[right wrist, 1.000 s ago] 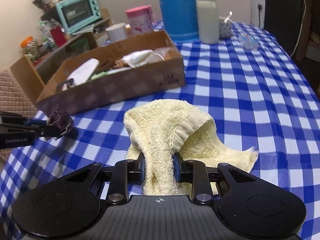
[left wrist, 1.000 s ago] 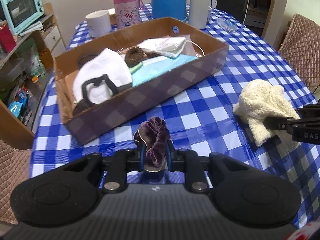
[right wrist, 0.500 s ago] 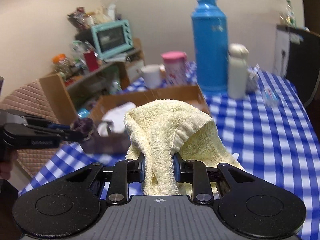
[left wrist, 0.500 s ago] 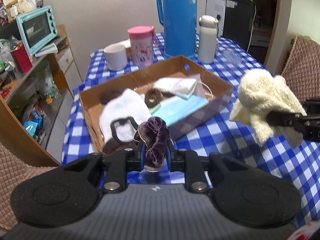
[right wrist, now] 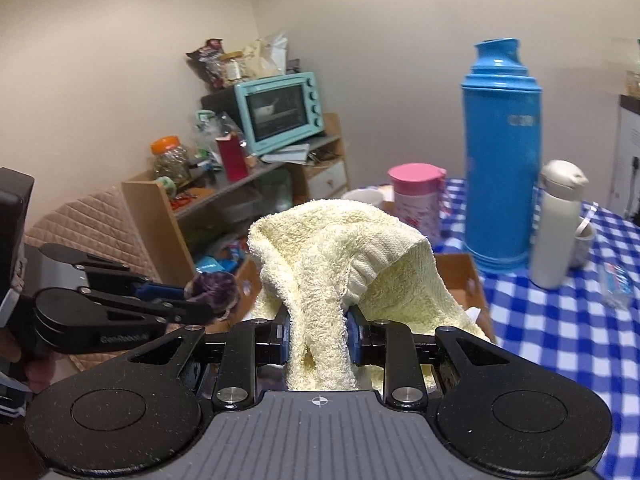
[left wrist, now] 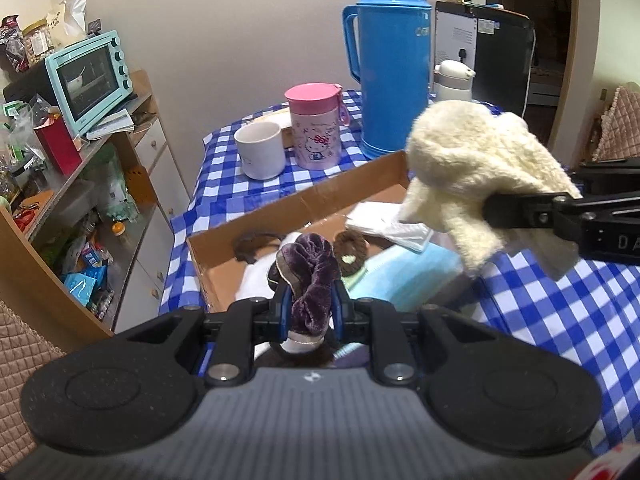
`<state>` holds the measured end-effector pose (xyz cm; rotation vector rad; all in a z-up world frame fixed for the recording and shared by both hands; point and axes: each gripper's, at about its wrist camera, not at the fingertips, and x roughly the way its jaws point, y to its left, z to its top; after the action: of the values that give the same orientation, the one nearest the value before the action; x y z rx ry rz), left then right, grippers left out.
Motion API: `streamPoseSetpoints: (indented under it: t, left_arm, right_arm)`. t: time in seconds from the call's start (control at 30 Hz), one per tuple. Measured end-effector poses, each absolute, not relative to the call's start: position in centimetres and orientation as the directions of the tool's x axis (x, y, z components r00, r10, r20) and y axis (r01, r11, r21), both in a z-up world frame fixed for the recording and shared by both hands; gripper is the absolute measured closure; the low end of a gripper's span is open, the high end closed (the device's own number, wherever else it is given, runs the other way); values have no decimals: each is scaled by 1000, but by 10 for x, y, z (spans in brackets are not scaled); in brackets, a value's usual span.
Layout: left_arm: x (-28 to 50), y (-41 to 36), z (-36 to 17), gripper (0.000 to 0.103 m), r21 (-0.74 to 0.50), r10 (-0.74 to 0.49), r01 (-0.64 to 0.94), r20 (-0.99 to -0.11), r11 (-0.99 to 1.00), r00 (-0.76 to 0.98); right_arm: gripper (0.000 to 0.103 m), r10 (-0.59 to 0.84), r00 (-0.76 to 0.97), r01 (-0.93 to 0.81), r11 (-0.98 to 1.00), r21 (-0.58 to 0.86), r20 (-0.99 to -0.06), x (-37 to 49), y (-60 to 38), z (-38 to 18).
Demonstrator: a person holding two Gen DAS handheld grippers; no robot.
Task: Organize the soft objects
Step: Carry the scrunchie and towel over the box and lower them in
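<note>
1. Two grippers carry soft things above the checked tablecloth; we take them from left to right.
2. At far left of the right wrist view, a hand grips the left tool's handle; only a sliver of it shows at the frame edge.
3. We see the left gripper clenched on a purple velvet scrunchie, pads pressing both sides. The scrunchie hangs in the air over the near end of the cardboard box, clear of everything in it.
4. Our view into the box is partly blocked: a white cloth hides mostly behind the left gripper and scrunchie, so we cannot tell what it is. A dark ring at the back wall is too dim to name.
5. Further right in the box lie a brown scrunchie, a light blue mask and a white folded pack, its right part covered by the towel.
6. We see the right gripper squeezing a cream towel, held aloft above the box's right end; its folds drape over the fingers and hide the pads.
7. Beyond stand a white mug, pink cup, blue thermos and a white bottle, the bottle's lower half concealed by the towel.
</note>
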<state>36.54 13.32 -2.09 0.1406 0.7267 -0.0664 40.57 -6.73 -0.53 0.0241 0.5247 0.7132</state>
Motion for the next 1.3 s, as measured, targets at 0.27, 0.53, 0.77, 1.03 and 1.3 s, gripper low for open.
streamPoseSetpoints:
  t: [0.27, 0.53, 0.77, 1.03, 1.3]
  left_arm:
    - [394, 139, -32, 84, 97, -6, 99, -684, 990, 730]
    - [422, 139, -50, 84, 93, -12, 111, -713, 989, 702]
    - [443, 133, -66, 84, 94, -25, 138, -737, 986, 676]
    - [462, 125, -86, 84, 85, -42, 166, -765, 982, 642]
    - [472, 129, -99, 84, 69, -48, 163, -782, 984, 622]
  right_arm:
    - [76, 683, 570, -628, 720, 294, -456, 458, -49, -25]
    - [76, 617, 518, -472, 784, 404, -593, 517, -56, -72]
    - [76, 518, 517, -410, 849, 334, -682, 536, -57, -84]
    - [76, 450, 530, -476, 859, 186, -719, 542, -30, -94]
    - [76, 463, 553, -543, 831, 121, -693, 549, -14, -91]
